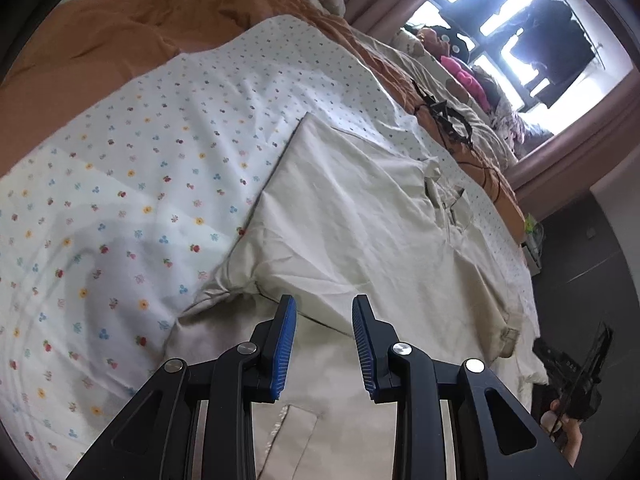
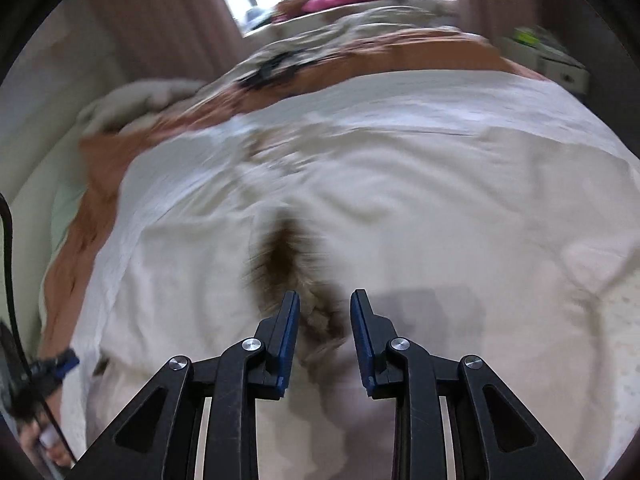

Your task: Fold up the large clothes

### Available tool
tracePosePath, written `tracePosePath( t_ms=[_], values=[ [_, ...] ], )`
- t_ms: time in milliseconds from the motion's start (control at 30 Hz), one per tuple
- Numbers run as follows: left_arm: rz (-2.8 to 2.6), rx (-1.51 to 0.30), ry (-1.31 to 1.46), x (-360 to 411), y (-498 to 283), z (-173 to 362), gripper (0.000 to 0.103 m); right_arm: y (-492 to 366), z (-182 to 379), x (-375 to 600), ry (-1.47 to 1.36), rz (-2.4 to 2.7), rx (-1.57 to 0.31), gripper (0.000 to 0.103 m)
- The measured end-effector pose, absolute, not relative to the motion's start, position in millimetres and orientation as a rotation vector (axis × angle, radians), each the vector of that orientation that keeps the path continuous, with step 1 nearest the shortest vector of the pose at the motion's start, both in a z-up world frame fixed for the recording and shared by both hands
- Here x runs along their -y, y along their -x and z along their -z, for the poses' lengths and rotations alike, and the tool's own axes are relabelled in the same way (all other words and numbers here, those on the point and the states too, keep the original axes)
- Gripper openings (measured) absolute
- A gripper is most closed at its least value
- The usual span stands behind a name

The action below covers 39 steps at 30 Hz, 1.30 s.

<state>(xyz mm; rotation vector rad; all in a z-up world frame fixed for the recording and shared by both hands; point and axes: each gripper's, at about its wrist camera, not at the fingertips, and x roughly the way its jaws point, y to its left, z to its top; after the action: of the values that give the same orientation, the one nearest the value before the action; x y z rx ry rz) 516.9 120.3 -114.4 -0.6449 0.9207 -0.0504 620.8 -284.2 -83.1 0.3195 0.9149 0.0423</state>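
Note:
A large cream shirt (image 1: pixel 360 216) lies spread on a floral sheet (image 1: pixel 120 184) on the bed, one side folded over with a straight edge, its collar at the right. My left gripper (image 1: pixel 324 312) is open and empty, just above the shirt's near part. In the right wrist view, which is motion-blurred, the shirt (image 2: pixel 400 184) fills the middle. My right gripper (image 2: pixel 325 304) is open and empty above a dark fold or opening (image 2: pixel 284 256) of the shirt. The right gripper also shows in the left wrist view (image 1: pixel 576 384) at the lower right, held by a hand.
An orange blanket (image 1: pixel 120 36) covers the bed beyond the sheet. Black cables or straps (image 1: pixel 444 116) lie on it near the shirt's collar. Piled clothes (image 1: pixel 472 76) sit under a bright window (image 1: pixel 520 20). The bed's edge and dark floor (image 1: pixel 588 264) are at the right.

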Motion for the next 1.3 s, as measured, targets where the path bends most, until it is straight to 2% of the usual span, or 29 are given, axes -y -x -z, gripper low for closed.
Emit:
tracePosePath(
  t_ms=[67,133,200,433,567,600,633,667,700,733,800,967,1033,1167,1233,1300],
  values=[
    [0.042,-0.919,0.632,-117.6,-518.4,113.5,0.031,-615.3,80.8,307.4,-0.377,-0.024,-0.920,0.037],
    [0.040,-0.924,0.629,-114.3,-521.3,114.9,0.031,-609.8,82.2,318.1,-0.418,-0.026,-0.929,0.060],
    [0.043,-0.933,0.637,-111.4,-523.8,118.6,0.031,-608.2,91.6,322.0,-0.440,-0.025,-0.965,0.067],
    [0.022,-0.969,0.611,-105.1,-534.5,132.4,0.031,-616.7,153.7,314.7,-0.632,-0.117,-1.133,0.067],
    [-0.008,-0.990,0.593,-106.9,-543.9,143.3,0.031,-625.1,171.4,305.2,-0.701,-0.180,-1.137,0.066],
    [-0.012,-0.993,0.585,-107.0,-545.7,145.1,0.031,-627.8,173.2,304.9,-0.701,-0.181,-1.134,0.060],
    [-0.017,-0.995,0.576,-106.8,-547.3,146.8,0.031,-631.9,175.5,306.2,-0.701,-0.182,-1.123,0.047],
    [-0.028,-1.000,0.563,-107.4,-549.8,149.1,0.031,-634.5,177.4,308.2,-0.703,-0.181,-1.118,0.040],
    [-0.037,-1.005,0.555,-107.9,-550.7,151.0,0.031,-637.7,180.6,310.4,-0.702,-0.175,-1.121,0.022],
    [-0.046,-1.012,0.548,-108.1,-551.6,153.6,0.031,-641.1,183.9,312.5,-0.712,-0.186,-1.116,0.016],
    [-0.063,-1.035,0.551,-110.2,-554.5,161.9,0.031,-646.5,185.8,316.9,-0.711,-0.183,-1.092,0.014],
    [-0.080,-1.052,0.559,-112.3,-554.7,168.2,0.031,-652.6,184.3,318.1,-0.677,-0.141,-1.106,0.015],
    [-0.079,-1.043,0.550,-111.5,-551.5,161.5,0.031,-647.9,180.2,319.9,-0.679,-0.134,-1.130,0.030],
    [-0.071,-1.022,0.572,-112.2,-541.9,147.4,0.035,-627.1,154.8,339.3,-0.660,-0.081,-1.078,0.049],
    [-0.055,-1.000,0.593,-111.1,-537.4,140.7,0.051,-614.7,140.3,355.7,-0.668,-0.050,-1.031,0.053],
    [-0.048,-0.978,0.597,-106.5,-534.3,132.4,0.061,-602.6,124.1,379.0,-0.690,-0.013,-0.983,0.053]
  ],
)
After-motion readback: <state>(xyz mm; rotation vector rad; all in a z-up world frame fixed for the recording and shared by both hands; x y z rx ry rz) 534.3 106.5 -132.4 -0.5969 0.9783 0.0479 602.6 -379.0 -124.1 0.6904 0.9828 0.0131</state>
